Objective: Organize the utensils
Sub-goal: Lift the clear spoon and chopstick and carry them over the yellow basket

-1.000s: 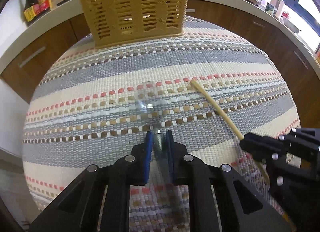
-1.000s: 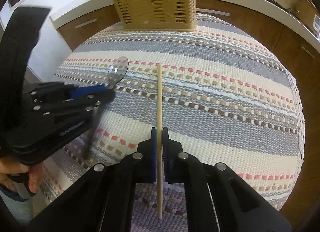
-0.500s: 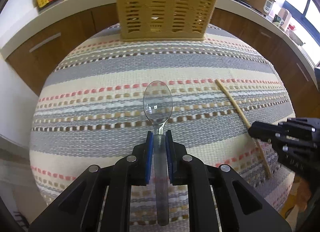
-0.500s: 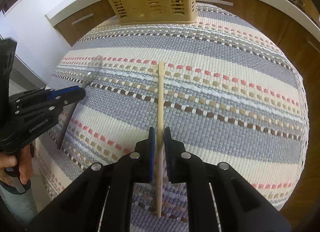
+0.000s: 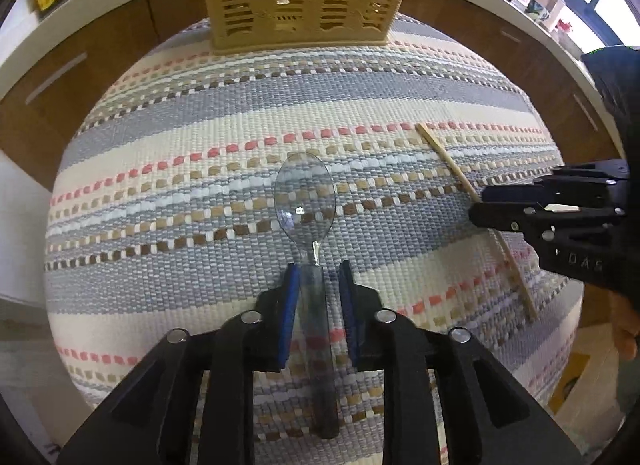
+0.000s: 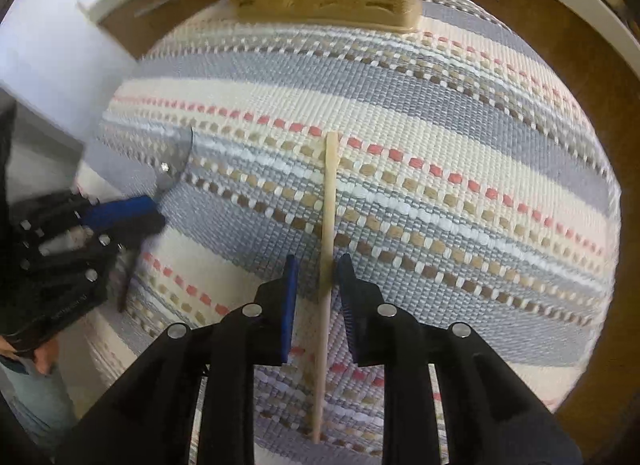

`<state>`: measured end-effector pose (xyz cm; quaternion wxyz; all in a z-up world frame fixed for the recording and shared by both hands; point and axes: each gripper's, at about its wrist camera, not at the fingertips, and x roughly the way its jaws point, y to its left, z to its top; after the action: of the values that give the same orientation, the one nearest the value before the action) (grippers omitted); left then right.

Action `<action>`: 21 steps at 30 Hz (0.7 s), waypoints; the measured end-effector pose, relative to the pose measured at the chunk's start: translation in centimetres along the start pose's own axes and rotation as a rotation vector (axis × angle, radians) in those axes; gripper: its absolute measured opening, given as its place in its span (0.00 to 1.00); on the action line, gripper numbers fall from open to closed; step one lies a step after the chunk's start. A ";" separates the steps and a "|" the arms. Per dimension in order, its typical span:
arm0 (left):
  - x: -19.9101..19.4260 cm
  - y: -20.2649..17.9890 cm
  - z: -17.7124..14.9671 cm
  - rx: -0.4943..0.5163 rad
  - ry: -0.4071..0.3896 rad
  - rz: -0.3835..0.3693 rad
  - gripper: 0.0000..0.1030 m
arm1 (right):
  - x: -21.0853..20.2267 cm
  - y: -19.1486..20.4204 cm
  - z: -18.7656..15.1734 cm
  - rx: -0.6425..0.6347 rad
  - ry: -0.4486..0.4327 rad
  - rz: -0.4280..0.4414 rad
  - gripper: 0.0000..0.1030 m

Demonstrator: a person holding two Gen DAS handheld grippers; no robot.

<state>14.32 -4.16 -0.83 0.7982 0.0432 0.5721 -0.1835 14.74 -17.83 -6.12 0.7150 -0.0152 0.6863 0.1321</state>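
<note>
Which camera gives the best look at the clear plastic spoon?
The left wrist view: the clear plastic spoon lies centred, its bowl and handle whole, between the open fingers of the left hand-held gripper. The right wrist view shows only its blurred bowl at the left edge.

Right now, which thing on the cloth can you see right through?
The spoon, lying between the left gripper's open fingers. It is clear plastic, so the stripes show through. The chopstick is solid wood.
</note>
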 end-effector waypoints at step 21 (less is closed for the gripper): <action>-14.6 2.2 6.8 -0.106 -0.678 -0.068 0.10 | -13.6 2.4 4.6 -0.092 -0.589 0.207 0.04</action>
<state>17.15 -0.44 14.71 0.9374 -0.0810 0.2843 -0.1840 18.43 -16.87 7.89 0.8644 0.0613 0.4410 0.2337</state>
